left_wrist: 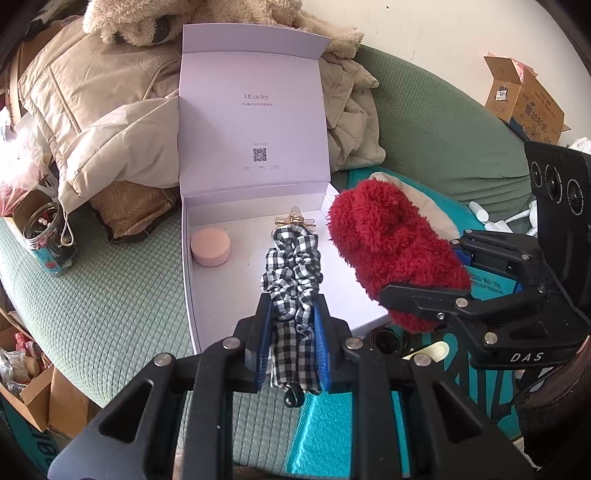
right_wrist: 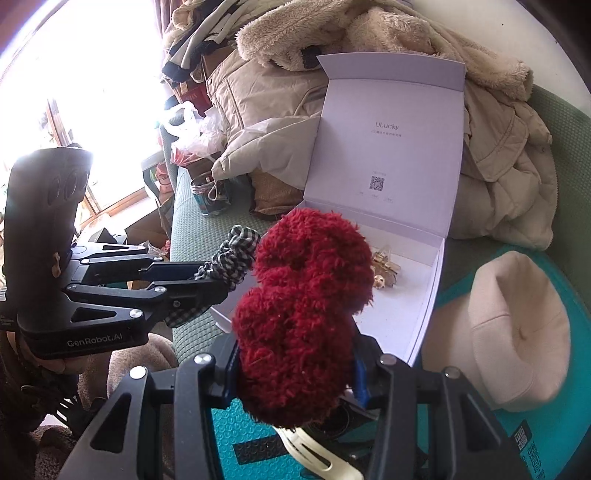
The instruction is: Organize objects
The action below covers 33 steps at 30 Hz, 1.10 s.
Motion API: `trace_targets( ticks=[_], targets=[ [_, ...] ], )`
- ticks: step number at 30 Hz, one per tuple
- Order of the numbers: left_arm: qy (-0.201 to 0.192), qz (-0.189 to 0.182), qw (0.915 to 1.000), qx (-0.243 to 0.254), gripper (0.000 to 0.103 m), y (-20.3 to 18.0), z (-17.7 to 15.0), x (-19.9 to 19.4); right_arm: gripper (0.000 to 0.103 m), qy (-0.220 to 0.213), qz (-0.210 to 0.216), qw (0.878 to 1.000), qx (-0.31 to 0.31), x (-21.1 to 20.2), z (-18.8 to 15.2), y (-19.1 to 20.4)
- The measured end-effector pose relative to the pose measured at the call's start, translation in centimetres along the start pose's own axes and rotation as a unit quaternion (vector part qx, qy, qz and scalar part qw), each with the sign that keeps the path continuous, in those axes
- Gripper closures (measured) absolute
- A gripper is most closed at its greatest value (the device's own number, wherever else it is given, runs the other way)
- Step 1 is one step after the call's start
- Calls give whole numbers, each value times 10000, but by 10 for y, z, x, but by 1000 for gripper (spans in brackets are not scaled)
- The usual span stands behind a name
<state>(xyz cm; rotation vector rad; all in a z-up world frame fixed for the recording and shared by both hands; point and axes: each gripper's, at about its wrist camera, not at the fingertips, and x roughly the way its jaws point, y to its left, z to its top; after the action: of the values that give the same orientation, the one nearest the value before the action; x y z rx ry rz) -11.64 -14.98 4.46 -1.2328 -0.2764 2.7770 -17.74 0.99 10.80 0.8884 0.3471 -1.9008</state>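
Observation:
An open white box (left_wrist: 207, 280) with its lid up lies on the green sofa; it also shows in the right wrist view (right_wrist: 428, 295). Inside are a pink round puff (left_wrist: 210, 246) and a gold hair claw (left_wrist: 293, 220), also in the right wrist view (right_wrist: 384, 267). My left gripper (left_wrist: 291, 314) is shut on a black-and-white checked scrunchie (left_wrist: 291, 269), held over the box's front edge. My right gripper (right_wrist: 295, 358) is shut on a fluffy red scrunchie (right_wrist: 303, 306), held beside the box's right side; the scrunchie shows in the left wrist view (left_wrist: 391, 247).
Beige coats (left_wrist: 99, 122) and a plush toy (left_wrist: 155, 18) are piled behind the box. A jar (left_wrist: 46, 236) stands at the left. A cream hat (right_wrist: 517, 332) lies on a teal mat (right_wrist: 243, 428) at right. A cardboard carton (left_wrist: 524, 99) sits far right.

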Motion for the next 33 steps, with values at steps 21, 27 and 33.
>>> trace_targets(
  ticks=[21, 27, 33],
  targets=[
    [228, 299, 9992, 91, 84, 41, 60, 81, 56, 50, -47, 10000, 21, 61, 43, -42],
    [284, 440, 9984, 228, 83, 45, 76, 101, 56, 52, -109, 9999, -2, 73, 51, -52],
    [338, 528, 9974, 369, 83, 49, 89, 120, 56, 111, -179, 9998, 21, 86, 57, -62]
  ],
)
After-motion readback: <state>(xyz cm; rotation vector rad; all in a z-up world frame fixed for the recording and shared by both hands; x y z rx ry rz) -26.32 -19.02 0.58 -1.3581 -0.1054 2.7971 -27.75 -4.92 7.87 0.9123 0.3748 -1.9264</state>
